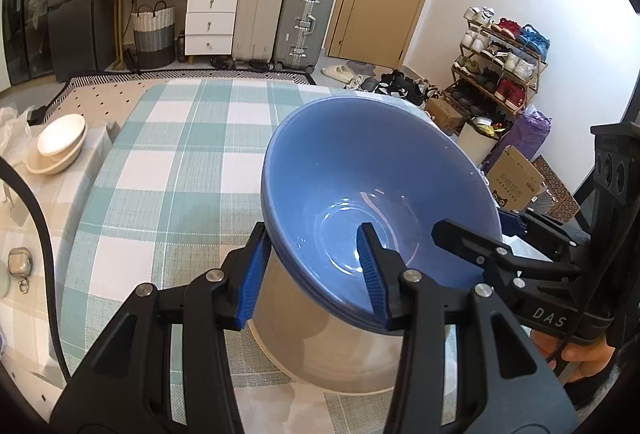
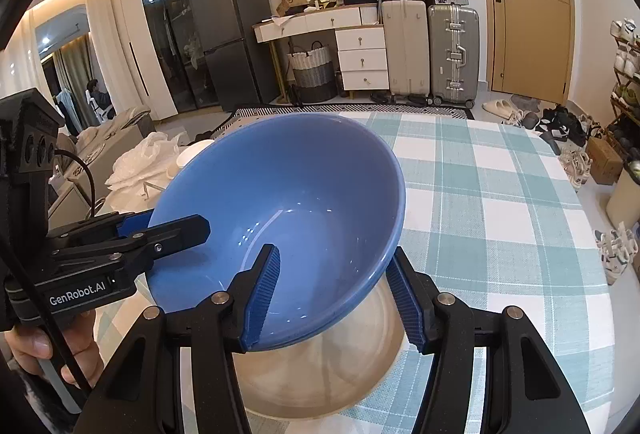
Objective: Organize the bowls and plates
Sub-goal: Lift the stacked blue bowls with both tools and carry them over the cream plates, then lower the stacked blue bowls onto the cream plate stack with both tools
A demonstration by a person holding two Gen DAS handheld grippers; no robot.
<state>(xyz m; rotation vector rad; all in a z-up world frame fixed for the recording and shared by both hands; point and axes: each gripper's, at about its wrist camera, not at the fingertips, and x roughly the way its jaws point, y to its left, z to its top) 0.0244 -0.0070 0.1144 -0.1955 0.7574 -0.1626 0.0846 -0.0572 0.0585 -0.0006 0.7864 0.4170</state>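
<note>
Grippers (image 1: 316, 274) on tilted blue bowl (image 1: 372, 169)

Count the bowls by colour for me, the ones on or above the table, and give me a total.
Blue bowl, held tilted by the left gripper and right gripper: 1
Cream bowl beneath it: 1
White bowls stacked at the far table edge: 2
Total: 4
</note>
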